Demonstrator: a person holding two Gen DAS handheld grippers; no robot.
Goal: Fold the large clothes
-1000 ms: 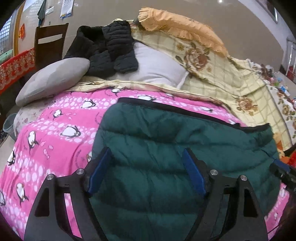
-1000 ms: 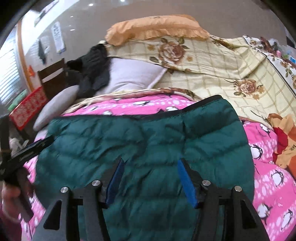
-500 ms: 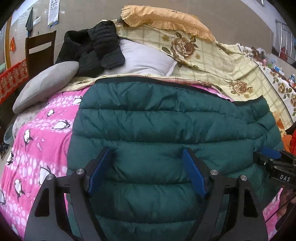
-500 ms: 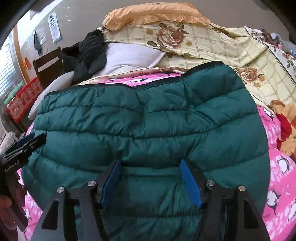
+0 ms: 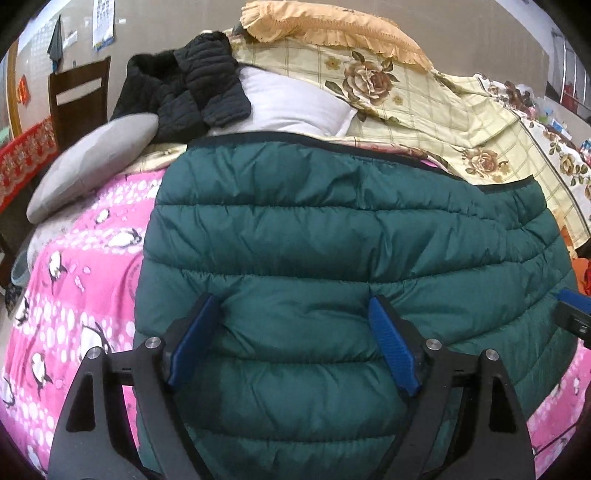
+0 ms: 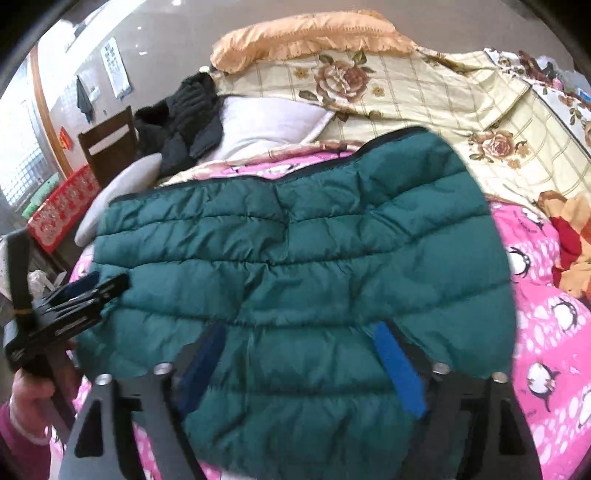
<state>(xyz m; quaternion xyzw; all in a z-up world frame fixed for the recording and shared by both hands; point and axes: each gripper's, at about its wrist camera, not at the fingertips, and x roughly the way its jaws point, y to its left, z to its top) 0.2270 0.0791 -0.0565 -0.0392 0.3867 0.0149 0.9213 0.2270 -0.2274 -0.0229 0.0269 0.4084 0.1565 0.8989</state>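
Observation:
A dark green quilted down jacket [image 5: 332, 236] lies spread on the pink penguin blanket [image 5: 74, 280]; it also shows in the right wrist view [image 6: 295, 258]. My left gripper [image 5: 293, 314] is open, its blue pads [image 5: 391, 343] spread just above the jacket's near part, holding nothing. My right gripper [image 6: 299, 343] is open too, over the jacket's near edge. The left gripper also shows in the right wrist view [image 6: 88, 291], at the jacket's left side. A tip of the right gripper's finger [image 5: 574, 306] shows at the right edge of the left wrist view.
A black jacket [image 5: 184, 92] lies on a white pillow [image 5: 295, 107] at the bed's far side. A grey cushion [image 5: 88, 166] sits far left. A floral quilt [image 5: 424, 99] and orange pillow [image 5: 332, 29] lie behind. A wooden chair [image 5: 79, 96] stands by the wall.
Both grippers moved forward over the jacket. The jacket's far edge now reaches further up the bed, covering more of the pink blanket. Both grippers stayed open.

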